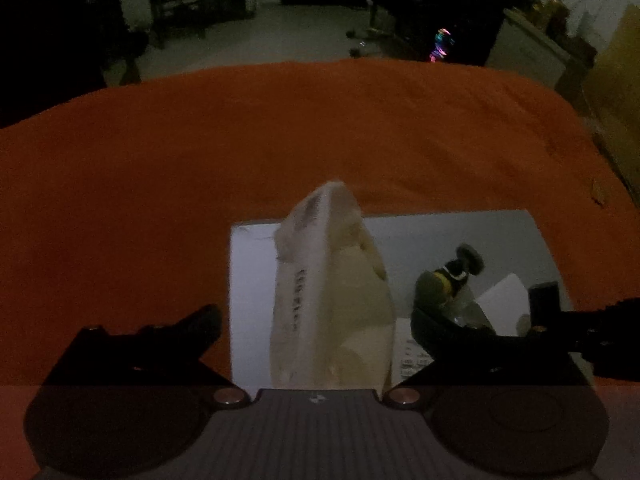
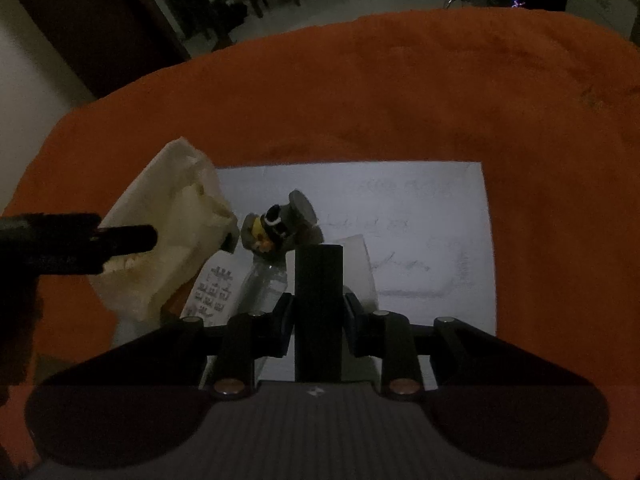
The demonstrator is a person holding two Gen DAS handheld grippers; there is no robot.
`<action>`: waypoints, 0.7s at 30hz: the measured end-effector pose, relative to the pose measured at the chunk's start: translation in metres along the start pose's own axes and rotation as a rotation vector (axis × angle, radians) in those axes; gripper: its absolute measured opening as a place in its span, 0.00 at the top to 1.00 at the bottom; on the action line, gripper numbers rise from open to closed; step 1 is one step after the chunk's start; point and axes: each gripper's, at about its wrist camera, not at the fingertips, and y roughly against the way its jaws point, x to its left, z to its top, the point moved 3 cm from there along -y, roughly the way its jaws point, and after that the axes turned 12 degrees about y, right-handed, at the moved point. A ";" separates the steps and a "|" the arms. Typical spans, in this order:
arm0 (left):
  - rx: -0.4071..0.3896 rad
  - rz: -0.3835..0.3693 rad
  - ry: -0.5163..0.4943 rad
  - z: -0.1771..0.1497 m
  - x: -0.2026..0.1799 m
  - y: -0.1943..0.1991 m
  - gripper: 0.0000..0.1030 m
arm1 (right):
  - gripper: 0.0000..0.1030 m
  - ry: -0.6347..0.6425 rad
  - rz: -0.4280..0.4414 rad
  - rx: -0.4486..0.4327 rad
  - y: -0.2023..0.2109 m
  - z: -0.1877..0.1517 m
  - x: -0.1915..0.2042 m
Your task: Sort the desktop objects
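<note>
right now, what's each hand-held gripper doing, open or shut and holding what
Left hand-held gripper: fingers spread wide around the cream plastic bag; whether they grip it cannot be told.
Right hand-held gripper: shut on the black rectangular block.

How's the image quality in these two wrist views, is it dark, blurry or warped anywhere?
Left wrist view: dim and grainy, the translucent cream plastic bag is soft; the orange cloth edge bows from fisheye distortion. Right wrist view: equally dark, the black rectangular block shows no surface detail, and the white paper sheet is the brightest area.
</note>
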 end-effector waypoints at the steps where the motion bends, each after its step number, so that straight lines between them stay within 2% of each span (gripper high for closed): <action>1: -0.004 0.015 -0.017 0.000 -0.003 -0.002 0.01 | 0.72 0.003 0.002 0.002 0.000 -0.001 0.000; 4: -0.006 0.041 -0.049 -0.002 -0.009 -0.007 0.01 | 0.72 0.012 0.005 0.007 0.001 -0.005 0.002; 9: 0.030 0.046 -0.019 -0.006 -0.011 -0.018 0.01 | 0.72 0.012 0.008 0.018 -0.002 -0.007 0.004; 16: 0.033 0.065 -0.011 -0.012 -0.012 -0.024 0.02 | 0.72 0.008 0.009 0.034 -0.005 -0.011 0.003; 17: 0.030 0.057 -0.010 -0.012 -0.012 -0.024 0.08 | 0.72 0.005 0.008 0.034 -0.005 -0.011 0.003; 18: 0.036 0.048 -0.011 -0.013 -0.012 -0.024 0.38 | 0.72 0.003 0.008 0.035 -0.005 -0.012 0.003; 19: 0.054 0.044 -0.005 -0.014 -0.011 -0.026 0.76 | 0.72 0.003 0.007 0.036 -0.005 -0.012 0.003; 21: 0.077 0.048 0.018 -0.015 -0.008 -0.028 0.87 | 0.72 0.004 0.004 0.039 -0.006 -0.013 0.003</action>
